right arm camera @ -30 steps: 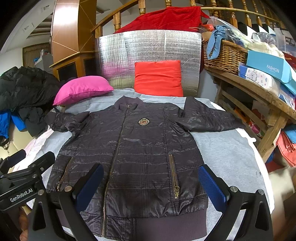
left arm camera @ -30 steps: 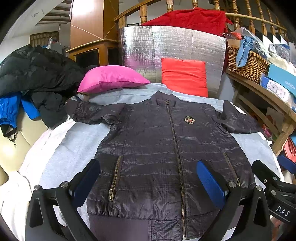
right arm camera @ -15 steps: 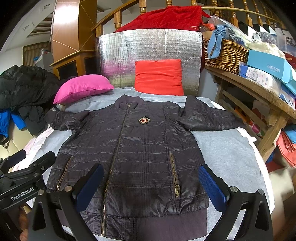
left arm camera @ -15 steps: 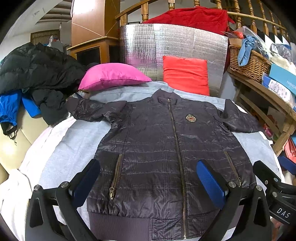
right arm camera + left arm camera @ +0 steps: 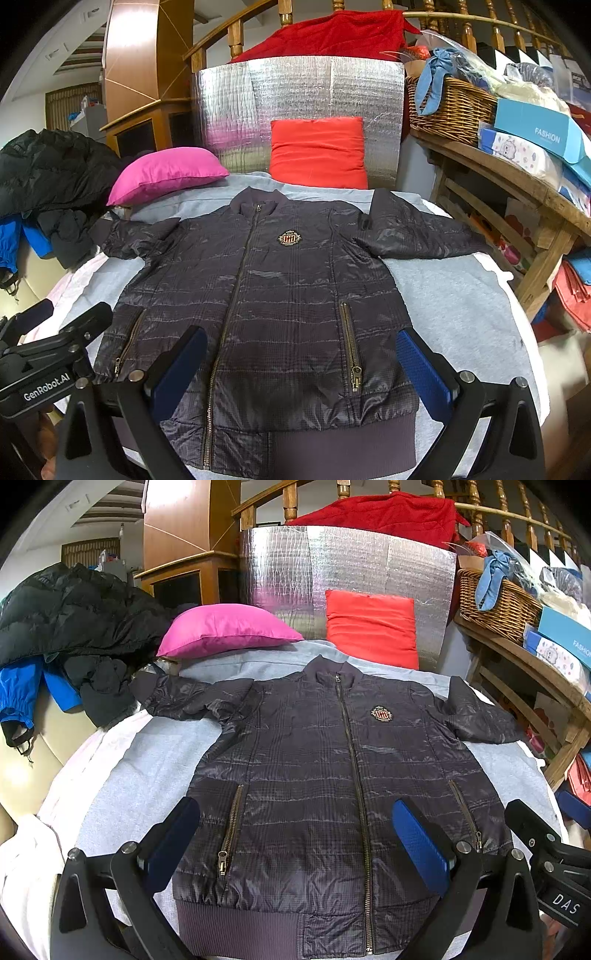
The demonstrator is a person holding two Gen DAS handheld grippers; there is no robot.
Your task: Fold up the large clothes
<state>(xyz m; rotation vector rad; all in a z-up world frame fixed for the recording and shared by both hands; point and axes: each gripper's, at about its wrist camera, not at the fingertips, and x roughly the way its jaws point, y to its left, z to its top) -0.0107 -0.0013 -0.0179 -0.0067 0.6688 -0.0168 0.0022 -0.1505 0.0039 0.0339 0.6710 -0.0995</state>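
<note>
The dark quilted jacket [image 5: 332,775] lay flat, zipped and face-up on the grey sheet [image 5: 147,775], while left gripper [image 5: 295,849] and right gripper [image 5: 299,373] hovered above its hem, fingers spread wide, holding nothing

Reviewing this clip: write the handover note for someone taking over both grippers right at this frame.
Left gripper: open, empty, hovering above the jacket's hem.
Right gripper: open, empty, also above the hem.
Jacket: flat, front up and zipped on the grey sheet; both sleeves spread sideways, collar toward the red cushion and pink pillow.
Done: garment is laid out; no fold visible.
Left: all folding. Likely sleeves in first, then body.
</note>
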